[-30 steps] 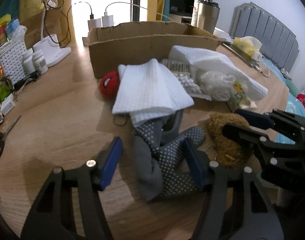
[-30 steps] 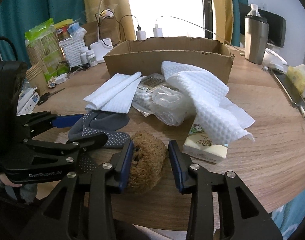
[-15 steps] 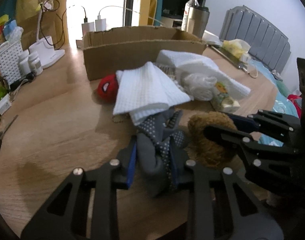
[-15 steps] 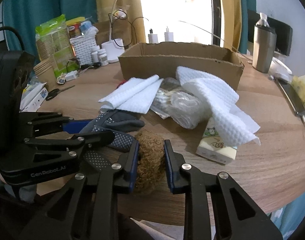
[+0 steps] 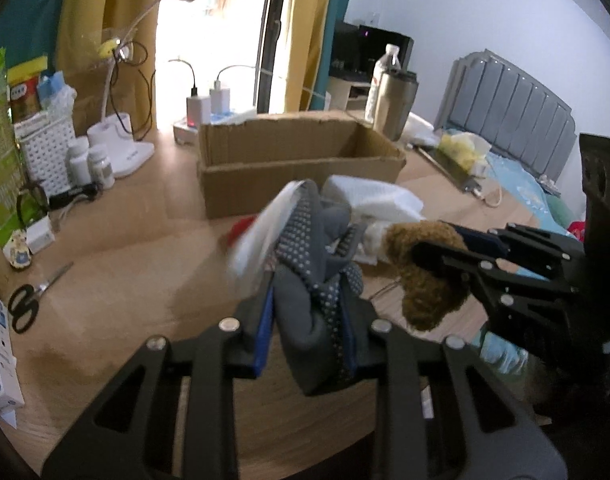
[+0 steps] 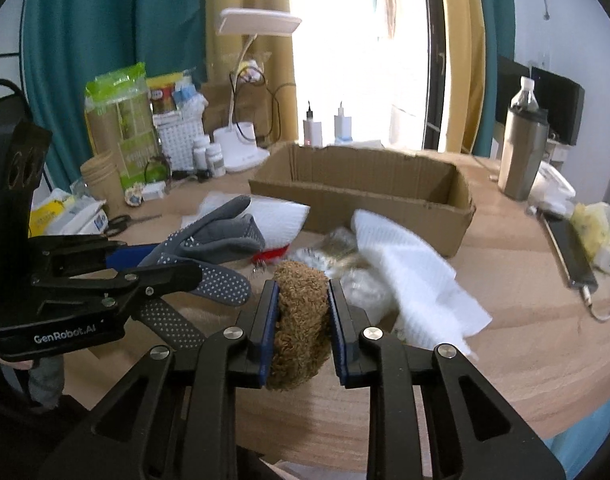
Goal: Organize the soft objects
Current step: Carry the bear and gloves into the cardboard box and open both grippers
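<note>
My left gripper is shut on a grey dotted glove and holds it above the table; the glove also shows in the right wrist view. My right gripper is shut on a brown fuzzy plush, lifted off the table; it shows in the left wrist view too. White waffle cloths and a red plush lie in front of the open cardboard box. One white cloth hangs against the lifted glove.
A steel tumbler and a water bottle stand right of the box. A desk lamp, pill bottles and a white basket stand at the back left. Scissors lie at the left. A tissue pack and plastic bags lie under the cloths.
Both grippers closed on their objects and lifted them: the left one on the glove, the right one on the brown plush. The white cloth on the glove was dragged up.
</note>
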A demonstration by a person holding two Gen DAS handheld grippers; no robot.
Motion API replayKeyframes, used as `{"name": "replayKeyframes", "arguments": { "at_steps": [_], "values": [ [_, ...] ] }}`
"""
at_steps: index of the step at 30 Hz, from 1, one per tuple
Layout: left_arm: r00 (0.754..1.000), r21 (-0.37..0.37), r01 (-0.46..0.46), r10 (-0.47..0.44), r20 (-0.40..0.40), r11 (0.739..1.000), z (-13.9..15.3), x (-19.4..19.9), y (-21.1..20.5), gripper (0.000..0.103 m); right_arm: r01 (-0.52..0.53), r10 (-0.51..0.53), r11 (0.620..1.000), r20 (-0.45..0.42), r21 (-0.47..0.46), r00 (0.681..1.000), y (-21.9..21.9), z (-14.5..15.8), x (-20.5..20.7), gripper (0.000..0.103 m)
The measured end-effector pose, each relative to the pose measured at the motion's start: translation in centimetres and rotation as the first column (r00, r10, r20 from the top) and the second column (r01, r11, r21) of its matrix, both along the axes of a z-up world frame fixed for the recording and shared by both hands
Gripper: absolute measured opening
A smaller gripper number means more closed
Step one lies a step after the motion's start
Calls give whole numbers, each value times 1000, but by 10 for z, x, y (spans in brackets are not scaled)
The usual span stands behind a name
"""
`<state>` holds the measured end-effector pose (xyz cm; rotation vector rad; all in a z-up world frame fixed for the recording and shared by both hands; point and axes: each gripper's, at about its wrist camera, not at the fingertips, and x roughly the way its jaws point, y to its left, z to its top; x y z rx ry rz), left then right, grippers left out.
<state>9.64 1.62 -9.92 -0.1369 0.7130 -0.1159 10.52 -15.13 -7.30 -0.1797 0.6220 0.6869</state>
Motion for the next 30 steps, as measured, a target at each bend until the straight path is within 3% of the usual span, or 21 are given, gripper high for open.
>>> {"name": "replayKeyframes", "arguments": {
  "at_steps": [18, 30],
  "values": [
    [995, -10, 21, -20, 102, 1000, 39, 17, 7, 29, 3, -8, 998, 80, 68, 997, -8, 42, 26, 25],
    [990, -12, 30, -28, 141, 999, 55, 64, 3, 29, 19, -29, 996, 103, 93, 994, -22, 60, 73, 25]
  ]
}}
